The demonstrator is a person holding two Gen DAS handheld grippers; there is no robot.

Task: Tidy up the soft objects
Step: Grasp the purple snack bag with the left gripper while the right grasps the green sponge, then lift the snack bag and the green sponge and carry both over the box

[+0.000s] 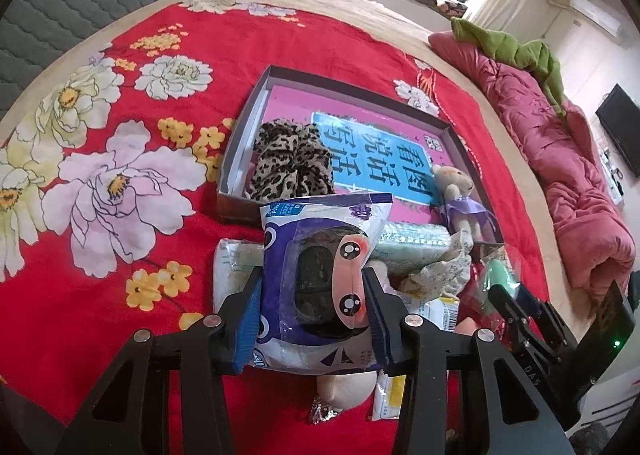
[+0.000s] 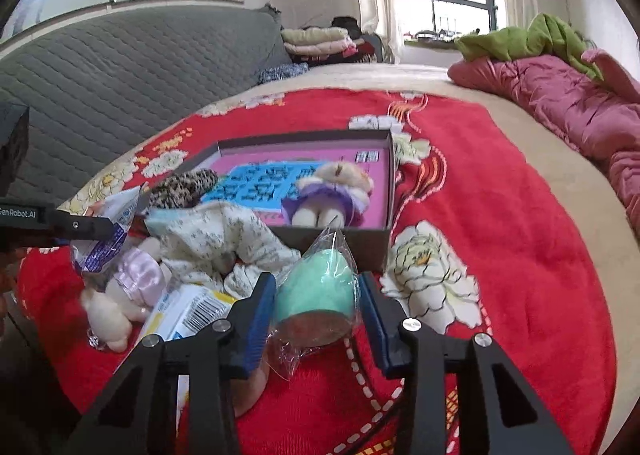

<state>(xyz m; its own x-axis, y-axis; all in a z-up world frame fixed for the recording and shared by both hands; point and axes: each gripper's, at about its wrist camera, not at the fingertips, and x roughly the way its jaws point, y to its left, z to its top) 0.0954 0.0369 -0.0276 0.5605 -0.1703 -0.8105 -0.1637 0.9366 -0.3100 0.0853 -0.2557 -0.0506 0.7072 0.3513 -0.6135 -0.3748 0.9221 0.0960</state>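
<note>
— What has the left gripper (image 1: 312, 311) got?

— It pinches a purple-and-white plastic packet with a cartoon face (image 1: 320, 275), blue pads pressed on both its sides, near the shallow dark cardboard box (image 1: 460, 143) on the red flowered bedspread (image 1: 120, 275).

— And the right gripper (image 2: 318, 319)?

— Its jaws sit around a mint-green sponge in clear wrap (image 2: 316, 287); the left pad touches, but I cannot tell if the right one does.

— What is in the box?

— A leopard-print scrunchie (image 1: 292, 163) at its near left and a small teddy bear in a purple dress (image 2: 332, 195) at its right.
</note>
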